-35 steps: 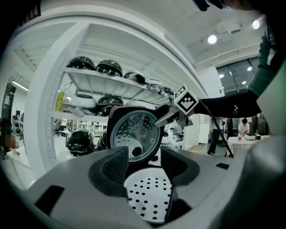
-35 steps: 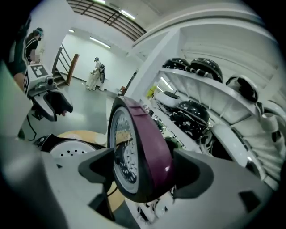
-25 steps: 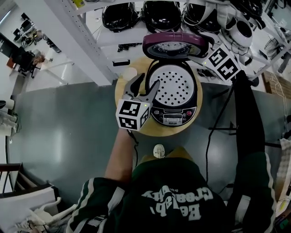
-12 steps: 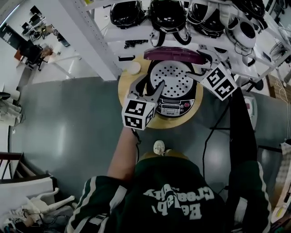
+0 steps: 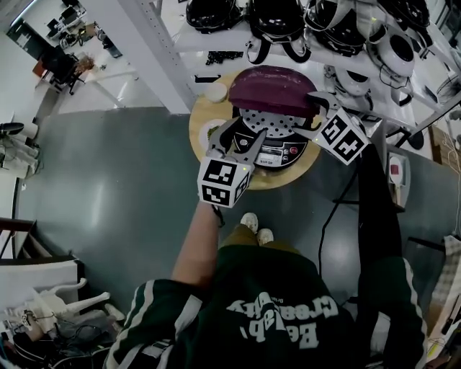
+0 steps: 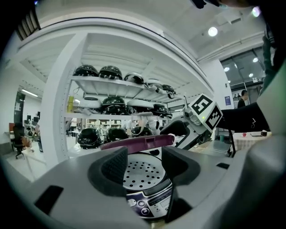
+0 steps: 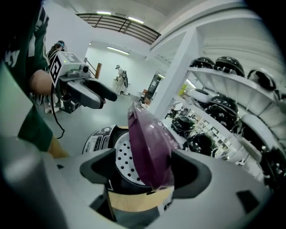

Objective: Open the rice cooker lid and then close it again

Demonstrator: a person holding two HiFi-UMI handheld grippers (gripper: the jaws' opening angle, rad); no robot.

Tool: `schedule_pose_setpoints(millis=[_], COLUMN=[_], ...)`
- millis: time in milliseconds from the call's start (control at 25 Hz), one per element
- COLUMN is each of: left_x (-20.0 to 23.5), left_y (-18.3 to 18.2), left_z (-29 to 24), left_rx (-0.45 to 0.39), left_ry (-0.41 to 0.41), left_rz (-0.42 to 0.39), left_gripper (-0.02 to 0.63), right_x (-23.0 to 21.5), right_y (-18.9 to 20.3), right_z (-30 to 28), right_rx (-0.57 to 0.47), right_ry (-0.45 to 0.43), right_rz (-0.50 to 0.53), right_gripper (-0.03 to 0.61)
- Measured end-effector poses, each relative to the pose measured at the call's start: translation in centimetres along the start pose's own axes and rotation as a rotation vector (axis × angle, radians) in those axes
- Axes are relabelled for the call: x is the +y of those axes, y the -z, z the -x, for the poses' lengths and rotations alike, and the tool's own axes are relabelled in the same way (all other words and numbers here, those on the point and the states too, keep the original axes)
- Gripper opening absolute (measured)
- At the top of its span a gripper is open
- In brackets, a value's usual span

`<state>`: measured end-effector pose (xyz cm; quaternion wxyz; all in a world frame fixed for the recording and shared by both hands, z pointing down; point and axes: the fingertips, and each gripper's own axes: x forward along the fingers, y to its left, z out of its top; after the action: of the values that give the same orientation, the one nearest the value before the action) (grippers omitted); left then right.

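Note:
The black rice cooker [image 5: 277, 154] stands on a round wooden table [image 5: 209, 119]. Its purple lid [image 5: 272, 90] hangs half lowered over the perforated inner plate [image 5: 261, 122]. My right gripper [image 5: 311, 115] reaches in from the right. In the right gripper view the lid's edge [image 7: 149, 147] lies between the wide jaws of that gripper [image 7: 143, 172], which are closing; a gap still shows on the left side. My left gripper [image 5: 241, 135] hovers open in front of the cooker, holding nothing. The left gripper view looks between the left gripper's [image 6: 144, 163] jaws at the control panel [image 6: 149, 203] and the lid [image 6: 138, 142].
White shelves of dark helmets [image 5: 277, 18] stand right behind the table, beside a white upright post [image 5: 155, 50]. A small white round object [image 5: 215, 91] sits on the table's left. A black cable [image 5: 333, 209] trails over the grey floor at the right.
The lid has swung down from nearly upright to half lowered, with my right gripper following it downward. My left gripper has drifted along the cooker's front.

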<state>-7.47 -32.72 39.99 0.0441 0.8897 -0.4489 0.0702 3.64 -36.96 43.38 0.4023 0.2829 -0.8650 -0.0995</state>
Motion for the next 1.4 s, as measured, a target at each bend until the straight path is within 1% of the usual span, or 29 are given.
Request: schedule_pose_setpoints(millis=[400, 1000, 1160, 1400], left_x=[-1.3, -2.4, -2.5, -2.7], left_y=[1.3, 2.4, 2.9, 3.3], left_z=[1.0, 1.7, 1.2, 0.4], left_rx=[0.018, 0.03, 0.042, 0.048], left_ry=[-0.01, -0.013, -0.009, 0.003], left_rz=[0.014, 0.029, 0.036, 0.045], left_gripper=[0.241, 0.241, 0.241, 0.241], right_x=[3.9, 6.5, 7.1, 7.0], right_y=[2.1, 4.7, 5.4, 5.4], right_z=[-1.1, -3.0, -3.8, -4.3], right_rx=[0.035, 0.082, 0.125, 0.144], right_ry=[-0.131, -0.223, -0.246, -0.236], right_rz=[-0.053, -0.095, -0.109, -0.181], right_gripper=[0.393, 0.39, 0.396, 0.38])
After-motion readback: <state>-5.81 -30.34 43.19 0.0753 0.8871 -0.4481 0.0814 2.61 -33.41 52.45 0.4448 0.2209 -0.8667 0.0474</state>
